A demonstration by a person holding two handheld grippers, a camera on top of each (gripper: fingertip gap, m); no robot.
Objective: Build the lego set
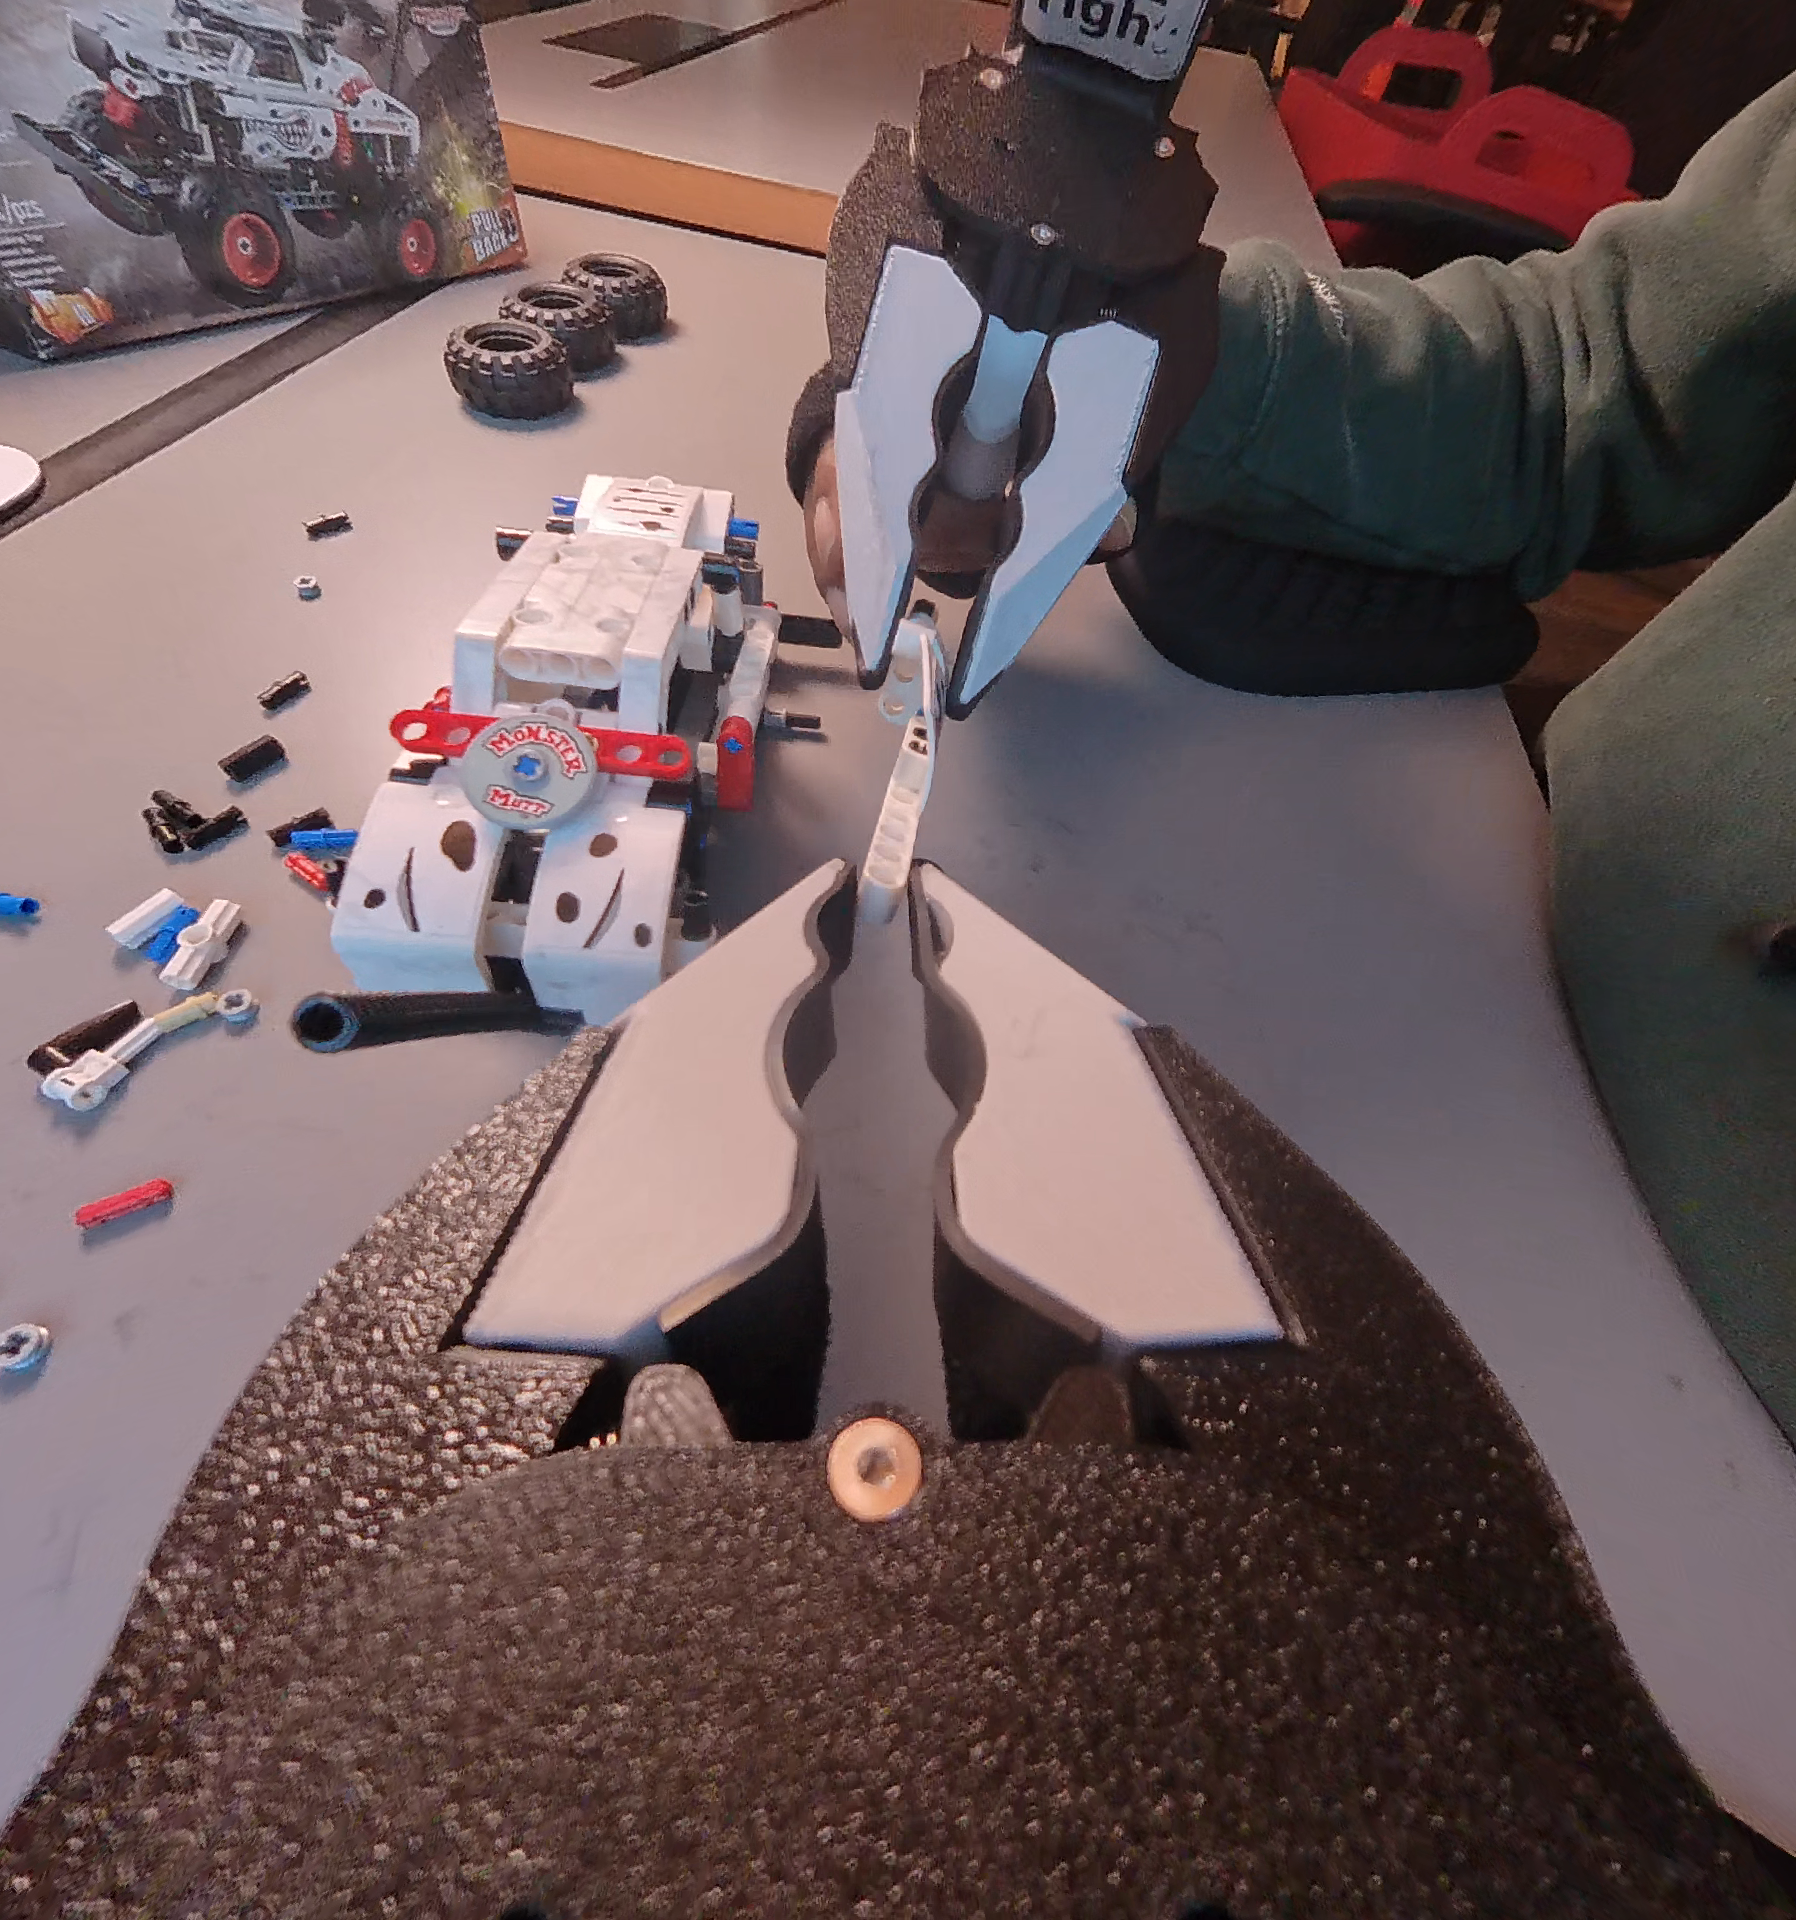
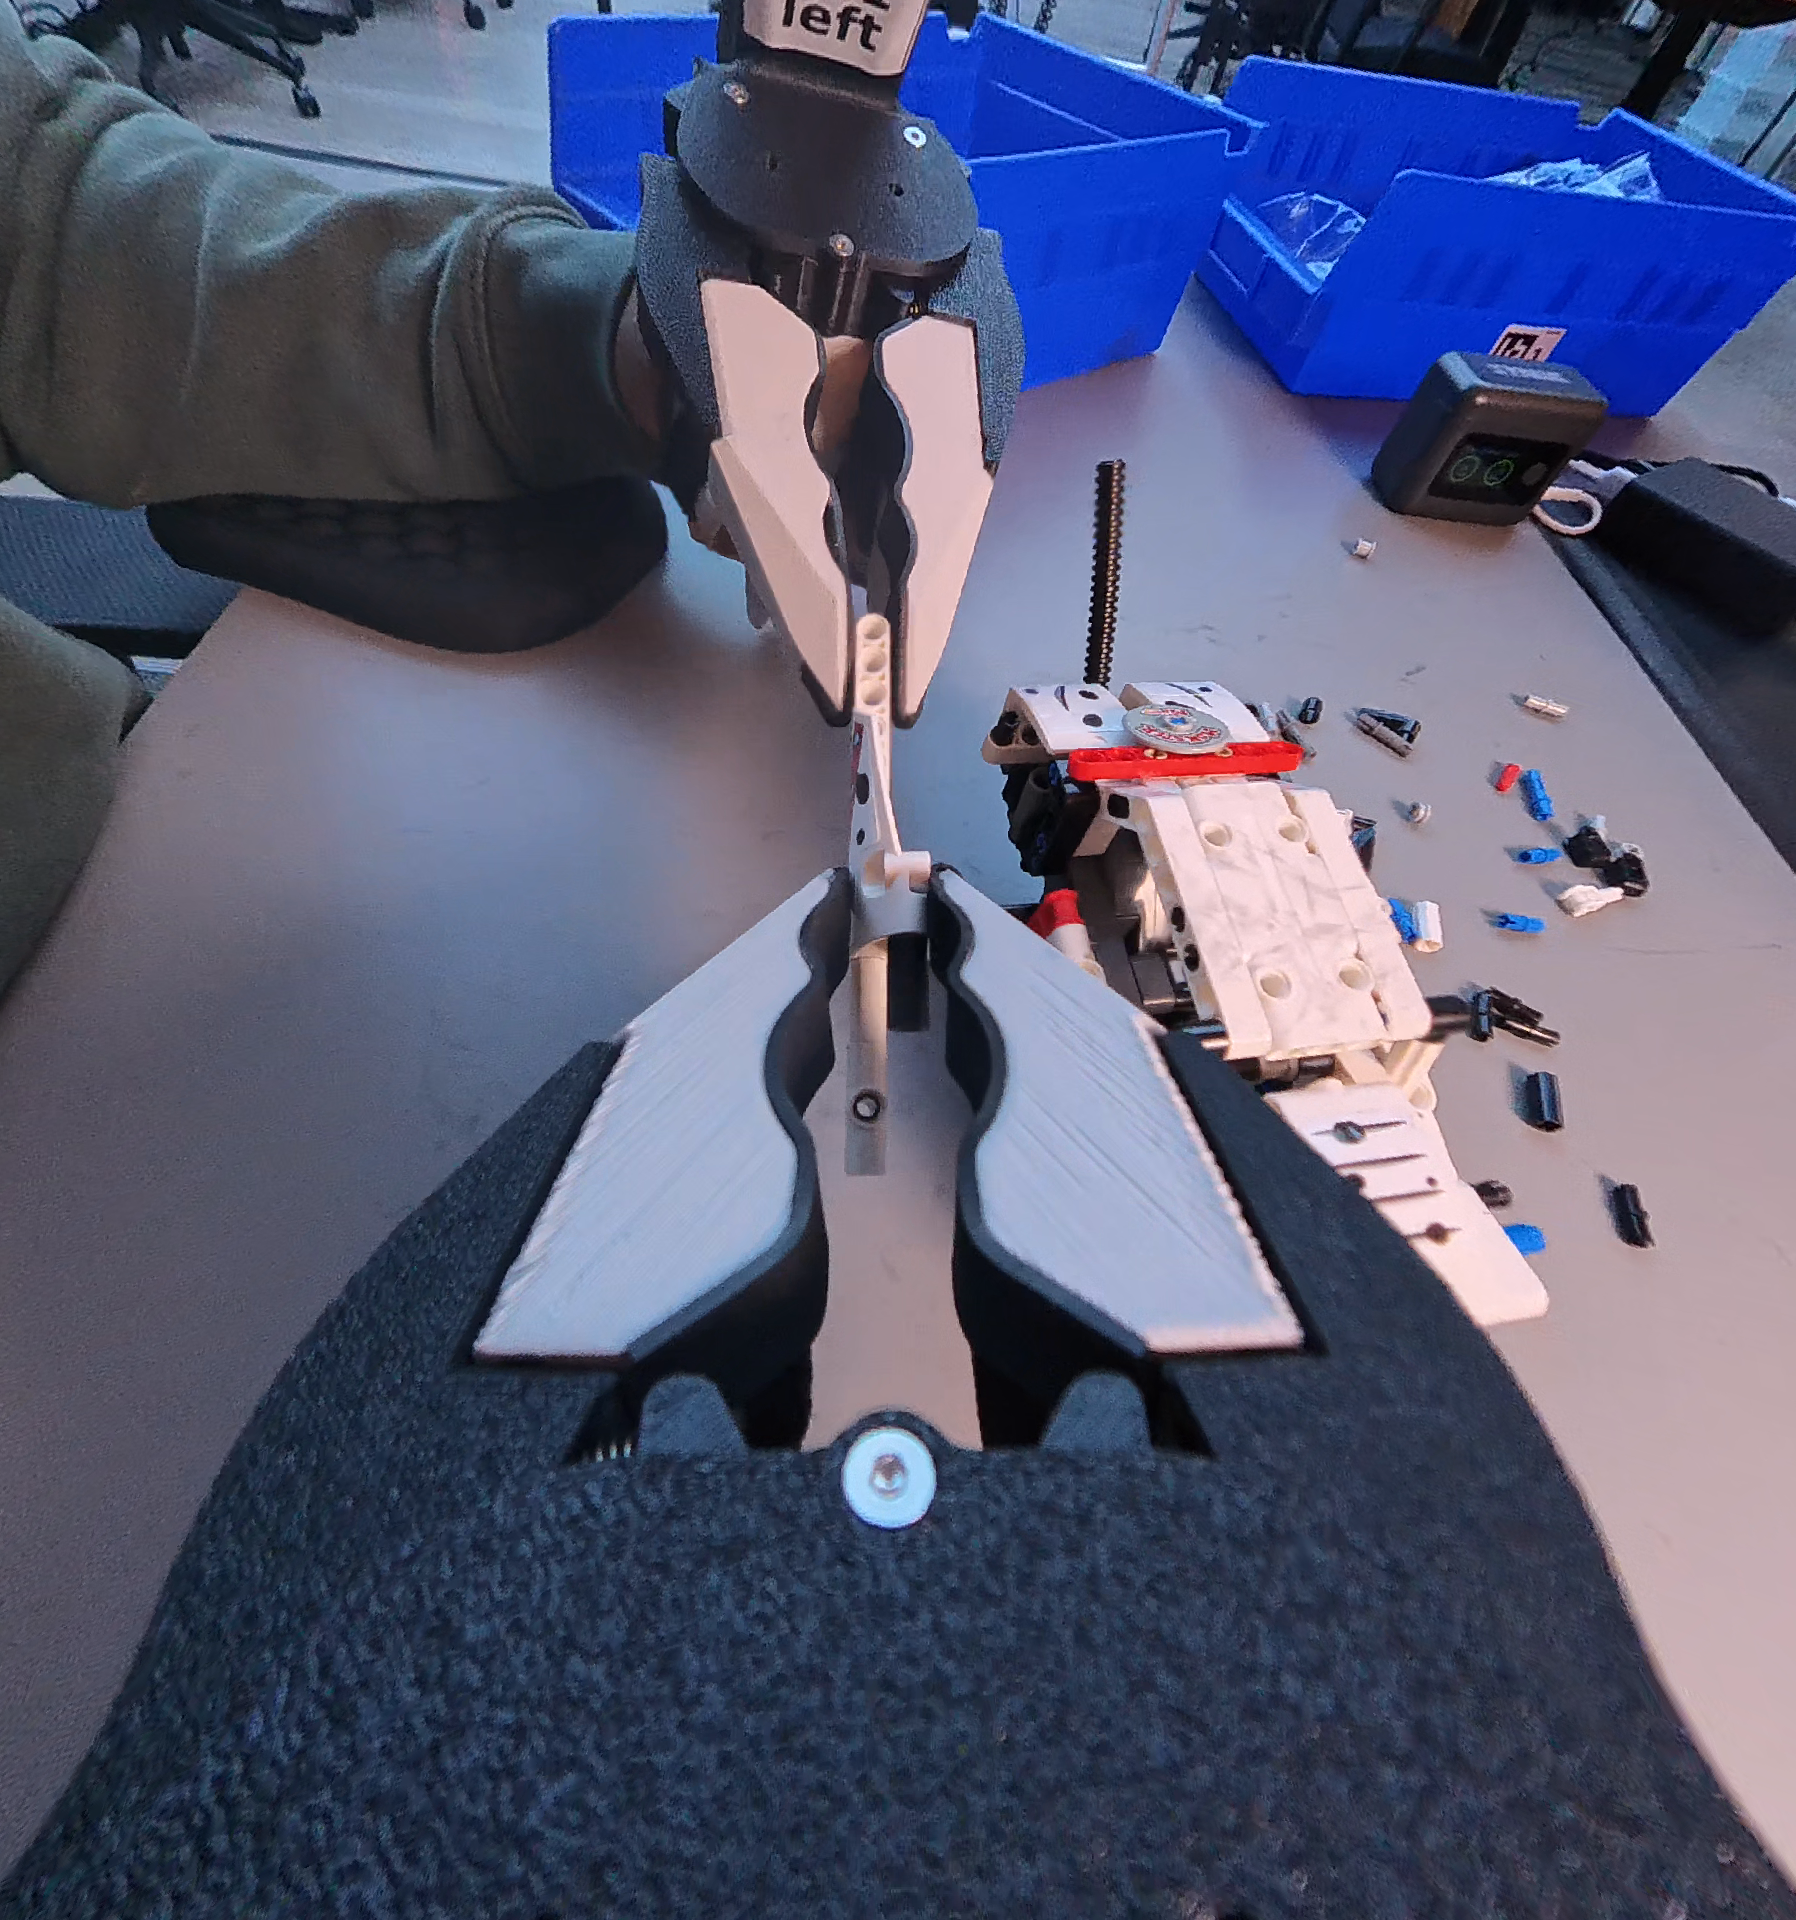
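A long white beam (image 1: 899, 800) with dark spots is held in the air between both grippers, to the right of the white truck body (image 1: 551, 748). My left gripper (image 1: 883, 873) is shut on the beam's near end. My right gripper (image 1: 915, 696) points down at the beam's far end. In the right wrist view, my right gripper (image 2: 886, 883) is shut on a grey rod (image 2: 866, 1049) with a white connector that meets the beam (image 2: 873, 790). The left gripper (image 2: 868, 712) grips the beam's other end. The truck body (image 2: 1237, 904) lies on the grey table, with a red bar and round badge.
The set's box (image 1: 198, 156) and three black tyres (image 1: 551, 332) stand at the far left. A black hose (image 1: 406, 1018) and loose pins (image 1: 167, 925) lie beside the truck. Blue bins (image 2: 1496, 239) and a black device (image 2: 1486, 436) sit beyond it. Green sleeves (image 1: 1445, 416) reach in. My hands' fingertips stand some 5 centimetres from each other.
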